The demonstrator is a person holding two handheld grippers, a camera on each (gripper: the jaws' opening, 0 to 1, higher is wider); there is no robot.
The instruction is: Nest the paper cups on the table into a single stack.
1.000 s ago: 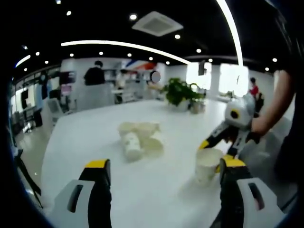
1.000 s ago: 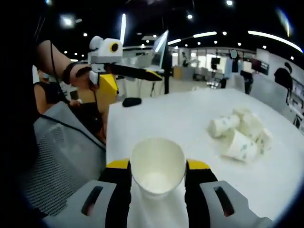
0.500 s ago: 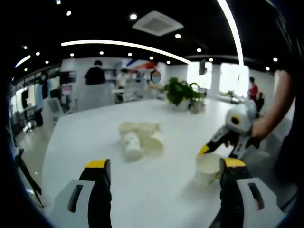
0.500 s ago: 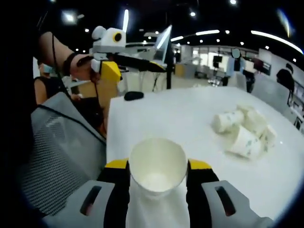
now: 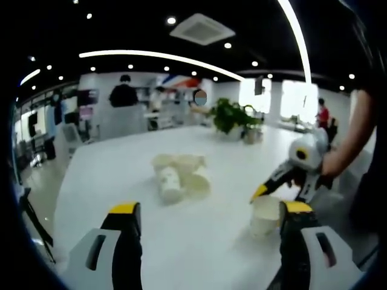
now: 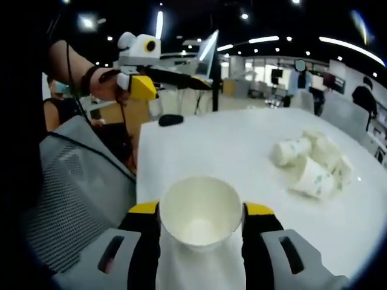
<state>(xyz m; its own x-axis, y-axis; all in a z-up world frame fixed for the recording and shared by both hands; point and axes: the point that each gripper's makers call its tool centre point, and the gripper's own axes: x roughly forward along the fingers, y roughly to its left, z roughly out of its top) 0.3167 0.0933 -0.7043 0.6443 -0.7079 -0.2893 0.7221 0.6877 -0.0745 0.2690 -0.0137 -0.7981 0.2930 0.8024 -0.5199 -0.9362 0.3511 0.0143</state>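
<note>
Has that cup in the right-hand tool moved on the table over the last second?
Yes. In the left gripper view the cup has slid away from the cup pile, toward the table's near edge.

the worktop is plain white, and the paper cup between the right tongs is off-white inside and out, while the cups lying in a heap are cream with a faint blue-green print on their sides. both tongs have black jaws capped in yellow on pale grey bodies; the left tongs show the same colours, with a white lens box ringed in yellow. a black oval object lies on the white worktop, and a green leafy plant stands at its far end.
</note>
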